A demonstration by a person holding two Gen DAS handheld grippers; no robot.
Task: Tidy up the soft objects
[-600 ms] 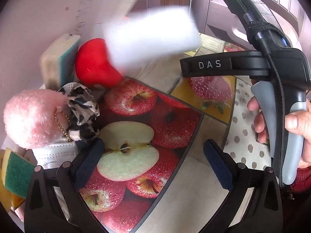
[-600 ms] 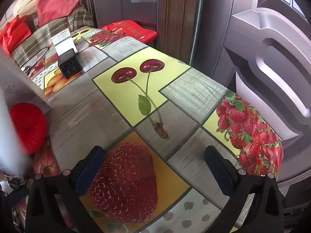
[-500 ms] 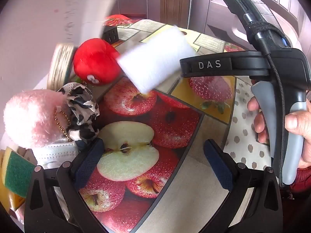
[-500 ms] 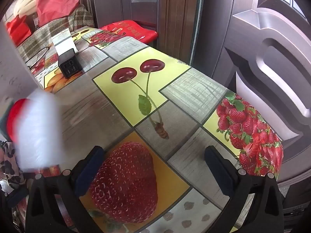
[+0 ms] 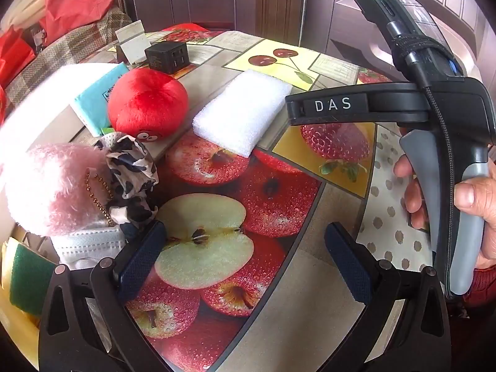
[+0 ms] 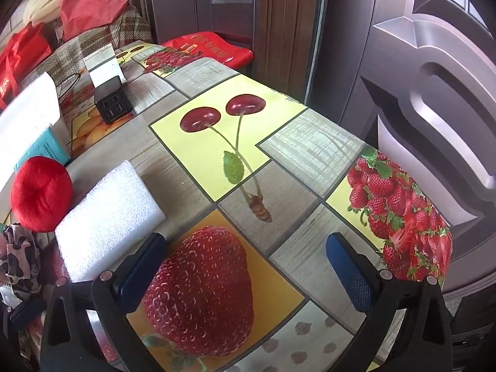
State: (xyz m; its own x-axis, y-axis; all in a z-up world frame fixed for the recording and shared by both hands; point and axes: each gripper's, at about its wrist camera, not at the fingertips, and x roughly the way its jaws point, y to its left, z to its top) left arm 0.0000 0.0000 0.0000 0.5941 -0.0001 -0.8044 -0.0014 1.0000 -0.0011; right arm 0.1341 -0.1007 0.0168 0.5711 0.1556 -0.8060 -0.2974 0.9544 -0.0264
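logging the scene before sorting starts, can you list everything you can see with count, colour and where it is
foam block: 1, white, lying flat mid-table, right of the plush
plush ball: 1, red, left of the block
fluffy pompom: 1, pink, near left, with a gold bead chain
scrunchie: 1, black and white print, against the pompom
face mask: 1, white, under the pompom
sponge: 1, green and yellow, bottom left edge
teal-faced pad: 1, behind the plush
charger cube: 1, black, far end of table
card: 1, white, beside the cube
tablecloth: 1, fruit print, covers table
left claw: open, empty
right claw: open, empty
right hand: on the grey handle
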